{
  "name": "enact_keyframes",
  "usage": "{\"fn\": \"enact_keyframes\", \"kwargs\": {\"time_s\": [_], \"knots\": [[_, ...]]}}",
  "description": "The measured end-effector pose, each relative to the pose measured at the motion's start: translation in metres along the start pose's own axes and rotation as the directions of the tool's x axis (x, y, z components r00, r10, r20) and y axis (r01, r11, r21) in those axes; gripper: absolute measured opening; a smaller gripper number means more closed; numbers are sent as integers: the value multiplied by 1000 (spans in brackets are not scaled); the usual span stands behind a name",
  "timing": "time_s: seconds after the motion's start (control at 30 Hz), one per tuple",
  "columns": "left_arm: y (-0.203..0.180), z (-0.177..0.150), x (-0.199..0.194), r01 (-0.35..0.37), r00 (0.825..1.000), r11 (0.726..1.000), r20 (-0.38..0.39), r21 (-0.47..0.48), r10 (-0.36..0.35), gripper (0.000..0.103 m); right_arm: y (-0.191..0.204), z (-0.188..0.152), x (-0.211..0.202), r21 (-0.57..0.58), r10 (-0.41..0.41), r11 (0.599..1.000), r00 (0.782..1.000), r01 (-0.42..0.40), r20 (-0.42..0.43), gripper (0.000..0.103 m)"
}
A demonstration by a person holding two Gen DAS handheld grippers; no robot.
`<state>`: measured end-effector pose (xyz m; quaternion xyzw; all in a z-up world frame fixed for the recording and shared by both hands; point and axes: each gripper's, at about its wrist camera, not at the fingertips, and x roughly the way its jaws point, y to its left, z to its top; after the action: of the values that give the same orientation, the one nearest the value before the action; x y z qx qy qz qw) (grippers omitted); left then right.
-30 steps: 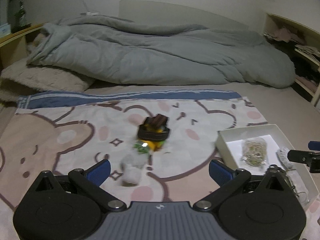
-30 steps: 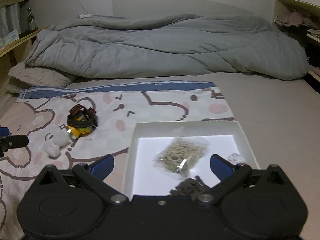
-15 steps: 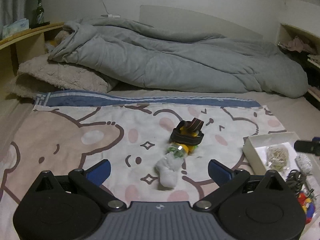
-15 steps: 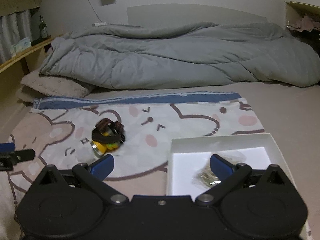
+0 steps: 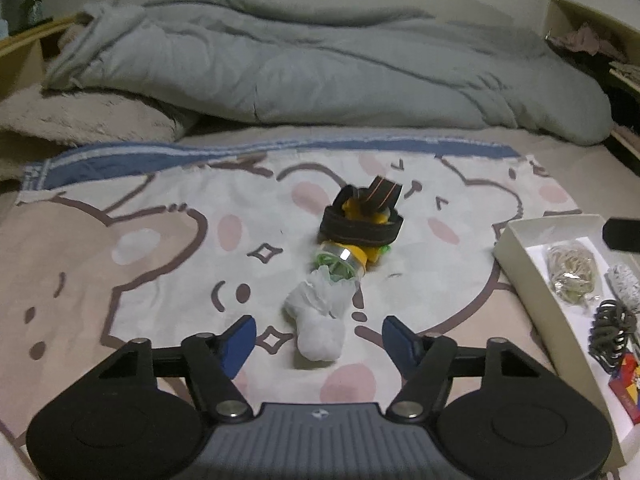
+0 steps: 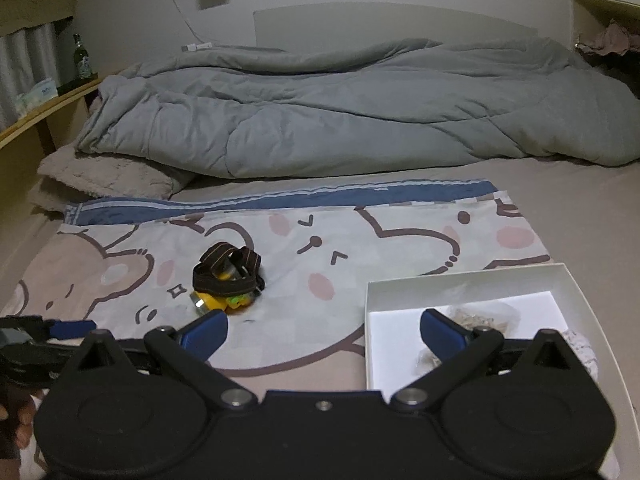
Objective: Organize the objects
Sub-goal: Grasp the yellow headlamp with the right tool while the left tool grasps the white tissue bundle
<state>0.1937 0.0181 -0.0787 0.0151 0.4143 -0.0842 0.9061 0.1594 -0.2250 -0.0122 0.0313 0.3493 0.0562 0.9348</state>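
Currently the landmark is the headlamp [image 5: 360,232]: a yellow plastic body with a round silver-rimmed lens, wrapped in a dark elastic strap with thin orange lines. It lies on a flat cotton-like printed cloth [image 5: 160,240] with cartoon bear outlines, pink blotches and a blue band along its far edge, spread on the bed.

Touching the headlamp's lens end, on the near side, lies a white crumpled wad [image 5: 320,320], soft and irregular, paper or fabric, which cannot be told.

Left tool [image 5: 316,338]: blue-padded fingers stand apart on either side of the wad's near end, pads not pressing on it; the jaws have just been closing. Right tool [image 6: 324,330]: fingers wide apart with nothing between them, hovering to the right of the headlamp over the cloth and the near left corner of the box.

To the right of the headlamp sits a shallow white cardboard box [image 5: 524,276], rectangular, with low walls. Inside: a clear bag of tan rubber bands [image 5: 572,270], a white fuzzy speckled item [image 5: 624,284], a dark claw-shaped hair clip [image 5: 612,328], and a small red, yellow and blue packet [image 5: 628,380] at the near end.

Beyond the headlamp, a bulky grey quilted duvet [image 6: 340,120] is heaped across the bed, with a beige fleecy pillow [image 6: 108,178] under its left end.
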Motion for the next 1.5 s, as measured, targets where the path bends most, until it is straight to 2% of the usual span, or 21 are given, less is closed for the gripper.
{"fn": "enact_keyframes", "kwargs": {"time_s": [0.2,0.3,0.53,0.63,0.8,0.87,1.0,1.1,1.2,1.37,1.5], "knots": [[5,6,37,5,999,1000,-50,-20,-6,66,0,18,35,74,-7,997,998,11,-56,102],[10,7,51,17,998,998,-67,-54,-21,66,7,26,55,102,16,995,998,-9,-69,92],[13,3,72,79,991,993,-105,-86,-88,64,47,41,101,88,105,992,988,-95,-114,76],[16,1,77,91,988,990,-111,-109,-103,61,62,44,120,100,118,989,984,-105,-131,76],[22,1,84,79,988,988,-118,-134,-95,50,77,47,148,103,113,990,982,-98,-154,76],[25,3,85,97,986,983,-121,-156,-116,36,80,49,158,124,108,988,982,-89,-156,76],[25,6,86,99,983,984,-136,-148,-120,34,86,53,176,177,90,982,985,-63,-148,77],[25,6,87,99,982,985,-143,-145,-120,33,93,54,192,158,61,987,984,-35,-166,77],[26,8,86,101,981,983,-151,-152,-124,33,96,49,210,118,31,993,975,-5,-220,80],[29,9,85,98,980,982,-156,-160,-123,32,91,44,205,60,19,998,979,-7,-203,84],[32,9,85,92,980,981,-159,-173,-119,32,76,40,188,14,3,1000,973,1,-231,85]]}}
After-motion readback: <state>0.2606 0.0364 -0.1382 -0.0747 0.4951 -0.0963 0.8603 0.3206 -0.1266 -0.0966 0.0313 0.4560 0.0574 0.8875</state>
